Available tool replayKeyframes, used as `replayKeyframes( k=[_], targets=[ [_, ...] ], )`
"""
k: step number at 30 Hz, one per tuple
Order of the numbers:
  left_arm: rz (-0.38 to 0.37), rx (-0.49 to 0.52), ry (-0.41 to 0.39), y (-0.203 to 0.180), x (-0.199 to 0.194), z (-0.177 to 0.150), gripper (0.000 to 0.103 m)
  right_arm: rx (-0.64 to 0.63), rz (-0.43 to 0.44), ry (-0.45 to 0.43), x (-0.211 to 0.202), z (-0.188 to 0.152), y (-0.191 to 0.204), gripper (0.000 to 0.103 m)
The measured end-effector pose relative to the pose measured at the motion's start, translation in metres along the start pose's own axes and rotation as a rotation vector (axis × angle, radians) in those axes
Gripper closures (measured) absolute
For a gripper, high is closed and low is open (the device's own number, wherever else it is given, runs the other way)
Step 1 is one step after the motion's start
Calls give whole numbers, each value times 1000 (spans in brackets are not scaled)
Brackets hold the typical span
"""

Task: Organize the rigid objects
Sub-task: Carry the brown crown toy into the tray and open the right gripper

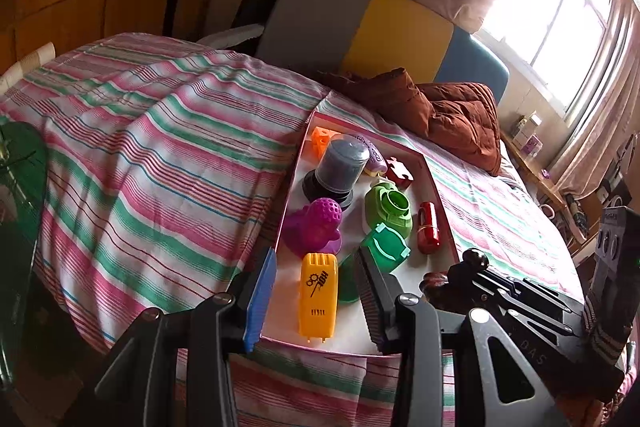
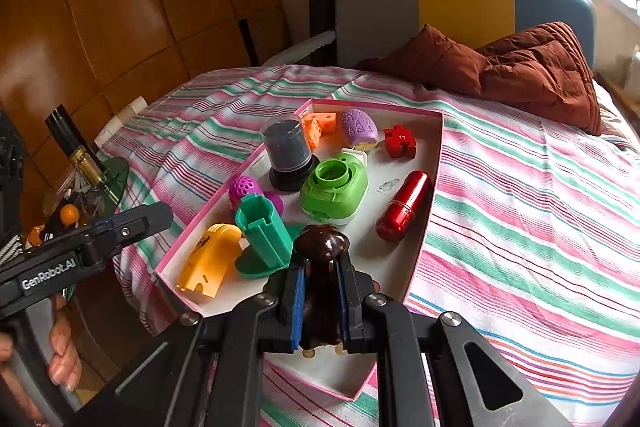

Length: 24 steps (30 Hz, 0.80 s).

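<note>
Pads of the right gripper are clamped on a brown figure, held over the near end of a pink-rimmed tray on a striped bedspread. Just beyond the figure a teal holder stands upright beside a yellow piece. Farther in lie a green case, a red tube, a purple ball, a grey jar, an orange cube, a lilac egg and a red puzzle piece. The left gripper is seen half open around nothing, above the tray's near edge.
</note>
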<state>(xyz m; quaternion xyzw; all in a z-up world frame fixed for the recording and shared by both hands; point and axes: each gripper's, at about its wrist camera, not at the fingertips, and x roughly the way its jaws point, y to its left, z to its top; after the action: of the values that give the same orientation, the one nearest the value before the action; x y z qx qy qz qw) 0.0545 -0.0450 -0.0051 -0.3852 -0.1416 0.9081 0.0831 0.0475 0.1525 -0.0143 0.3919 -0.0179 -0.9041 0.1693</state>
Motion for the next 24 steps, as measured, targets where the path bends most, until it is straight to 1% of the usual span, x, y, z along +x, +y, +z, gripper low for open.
replayKeyframes(
  k=[8,13,17,21,24],
  targets=[
    [5,14,-17,-6,-10,5,62,4,-9,-7,4,5,-1,89],
    [51,4,-19,-8,-13,9,62,18,-19,-10,7,7,-4,89],
    [90,12,-42,-8,-17,10,62,43,-25,-6,12,8,-10,89],
    [108,15,-67,-7,-20,10,62,52,-15,-6,15,8,-15,89],
    [113,20,-72,-6,-20,11,62,51,-16,3,17,7,-15,89]
  ],
)
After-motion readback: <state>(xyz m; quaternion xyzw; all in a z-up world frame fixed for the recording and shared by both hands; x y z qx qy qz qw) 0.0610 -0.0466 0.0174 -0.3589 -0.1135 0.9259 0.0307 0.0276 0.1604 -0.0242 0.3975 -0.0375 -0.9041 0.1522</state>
